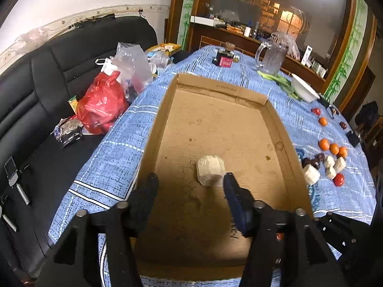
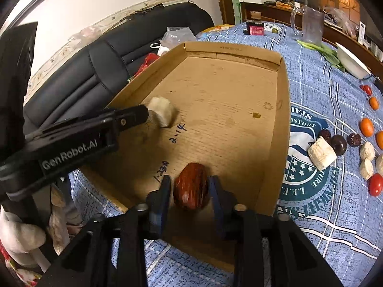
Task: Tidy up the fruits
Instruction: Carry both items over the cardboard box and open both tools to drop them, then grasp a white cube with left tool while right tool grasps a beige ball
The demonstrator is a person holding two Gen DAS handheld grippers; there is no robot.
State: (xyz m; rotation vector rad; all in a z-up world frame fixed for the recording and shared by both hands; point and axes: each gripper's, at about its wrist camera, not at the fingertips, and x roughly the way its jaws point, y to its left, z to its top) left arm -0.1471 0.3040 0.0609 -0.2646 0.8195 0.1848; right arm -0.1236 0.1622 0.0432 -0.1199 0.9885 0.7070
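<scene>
A red plastic bag [image 1: 101, 110] and clear bags [image 1: 132, 63] are seen on the black sofa [image 1: 36, 76]. A glass pitcher [image 1: 271, 58] and a white bowl [image 1: 304, 88] are placed on the blue tablecloth [image 1: 115, 148].

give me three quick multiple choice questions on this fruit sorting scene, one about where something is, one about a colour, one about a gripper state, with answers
1. Where is the white chunk nearest the left gripper?
A. in the cardboard tray
B. in the white bowl
C. on the black sofa

2. What colour is the fruit between the fingers of the right gripper?
A. green
B. reddish brown
C. yellow

3. How does the left gripper stand?
A. shut on an orange
B. shut on the tray wall
C. open, holding nothing

Answers:
1 A: the chunk lies on the floor of the cardboard tray, inside its walls.
2 B: the date is wrinkled and reddish brown.
3 C: its fingers stand wide apart, and the chunk lies just beyond them.
</scene>
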